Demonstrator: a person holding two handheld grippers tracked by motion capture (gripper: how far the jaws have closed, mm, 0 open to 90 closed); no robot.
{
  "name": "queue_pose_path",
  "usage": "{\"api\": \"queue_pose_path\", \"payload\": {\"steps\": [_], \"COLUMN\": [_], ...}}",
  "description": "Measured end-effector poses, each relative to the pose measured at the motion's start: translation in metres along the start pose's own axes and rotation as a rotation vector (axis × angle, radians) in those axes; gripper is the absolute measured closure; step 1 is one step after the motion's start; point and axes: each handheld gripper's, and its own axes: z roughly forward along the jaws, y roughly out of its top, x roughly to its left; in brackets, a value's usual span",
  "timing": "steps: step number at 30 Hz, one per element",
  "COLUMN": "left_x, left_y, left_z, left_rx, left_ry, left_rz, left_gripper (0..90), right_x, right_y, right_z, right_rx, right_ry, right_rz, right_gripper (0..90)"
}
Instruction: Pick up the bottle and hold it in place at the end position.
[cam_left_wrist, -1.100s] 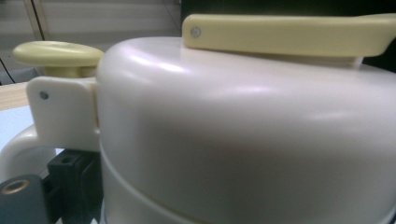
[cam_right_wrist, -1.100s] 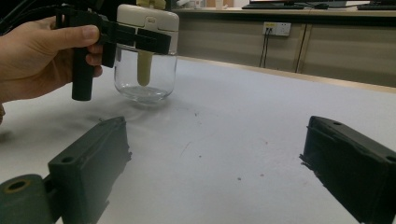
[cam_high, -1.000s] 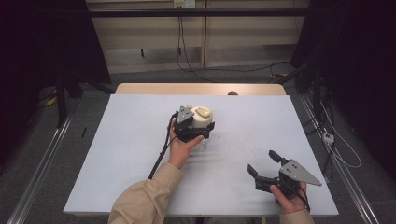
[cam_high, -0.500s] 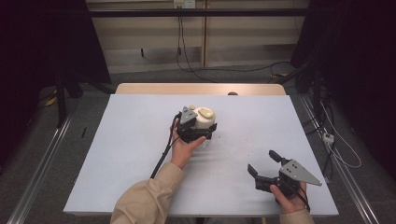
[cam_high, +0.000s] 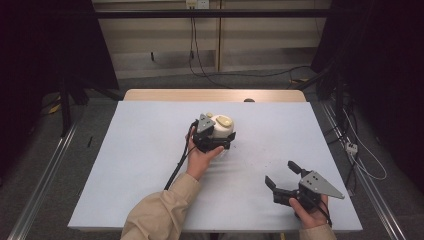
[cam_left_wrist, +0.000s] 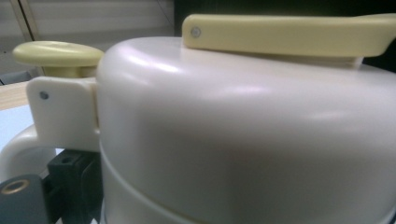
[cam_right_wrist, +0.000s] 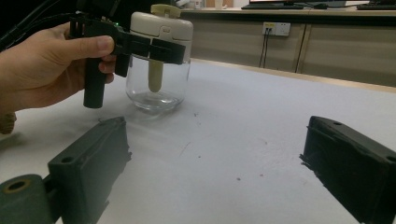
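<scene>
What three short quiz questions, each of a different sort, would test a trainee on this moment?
1. True or false: the left hand-held gripper is clamped around the jar's white lid.
2. What is between the right hand-held gripper's jaws?
A) the jar
B) nothing
C) a cable
3. Fill in: the jar has a clear glass body and stands on the ____.

Key: 1 true; 2 B; 3 table.
</scene>
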Motion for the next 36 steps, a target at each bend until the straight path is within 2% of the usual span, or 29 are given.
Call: {"api": "queue_pose_path", "payload": {"steps": [10, 15, 20, 23, 36], "left_x": [-0.002, -0.001, 0.001, 0.001, 0.004], "left_y": [-0.003, -0.005, -0.006, -0.006, -0.015], "left_z": [0.004, 0.002, -0.001, -0.002, -0.009], "left_rx": [0.006, 0.010, 0.017, 0.023, -0.001], "left_ry": [-0.006, -0.021, -0.039, -0.043, -0.057], "left_rz": [0.015, 0.044, 0.029, 0.044, 0.022], "left_gripper": [6.0, 5.9, 5.8, 5.7, 5.4], "right_x": [0.000, 0.000, 0.001, 0.002, 0.003], "right_y": [0.000, 0.000, -0.001, -0.001, -0.001], "right_z": [0.000, 0.000, 0.001, 0.002, 0.003], "right_rx": [0.001, 0.002, 0.007, 0.010, 0.016], "right_ry": [0.002, 0.003, 0.008, 0.011, 0.020], "right_rz": [0.002, 0.000, 0.002, -0.003, -0.007], "right_gripper": [5.8, 5.8, 5.7, 5.7, 5.6]}}
